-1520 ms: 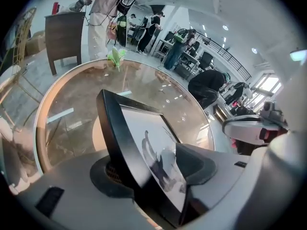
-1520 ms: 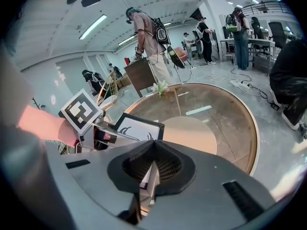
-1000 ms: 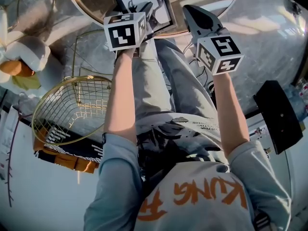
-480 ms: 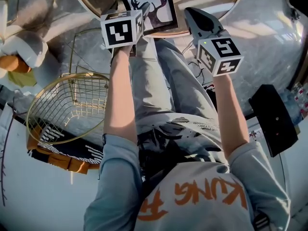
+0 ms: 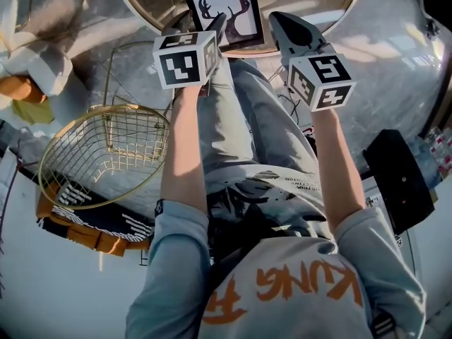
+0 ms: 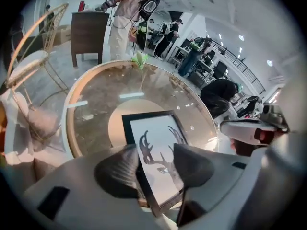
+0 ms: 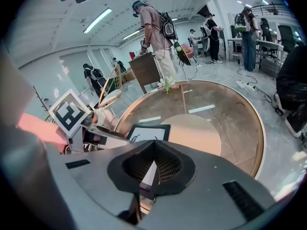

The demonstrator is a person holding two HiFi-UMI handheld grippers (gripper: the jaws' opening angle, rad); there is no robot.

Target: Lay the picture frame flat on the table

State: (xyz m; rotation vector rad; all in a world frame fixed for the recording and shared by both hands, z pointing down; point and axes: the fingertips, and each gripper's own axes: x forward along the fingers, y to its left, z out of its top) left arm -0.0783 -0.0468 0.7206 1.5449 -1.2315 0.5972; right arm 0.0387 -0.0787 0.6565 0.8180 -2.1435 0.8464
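Observation:
The black picture frame (image 5: 227, 9) with an antler print lies flat, face up, on the round glass table (image 5: 339, 13) near its front rim. My left gripper (image 5: 217, 30) hovers at the frame's near left corner. In the left gripper view the frame (image 6: 156, 147) shows between the spread jaws of the left gripper (image 6: 154, 152); they have just been closing a little, but the pads do not press on it. My right gripper (image 5: 275, 18) is just right of the frame. Seen in its own view, the right gripper (image 7: 153, 143) is shut, tips together, with the frame (image 7: 148, 132) beyond and below them.
A gold wire basket chair (image 5: 106, 157) stands on the floor to the left, with a white cushion (image 5: 35, 69) further left. A black object (image 5: 399, 179) sits on the floor to the right. A small green plant (image 6: 140, 59) stands at the table's far edge. Several people stand beyond.
The left gripper has drawn back toward the person and off the frame's lower left part, so more of the print shows. The right gripper has stayed put.

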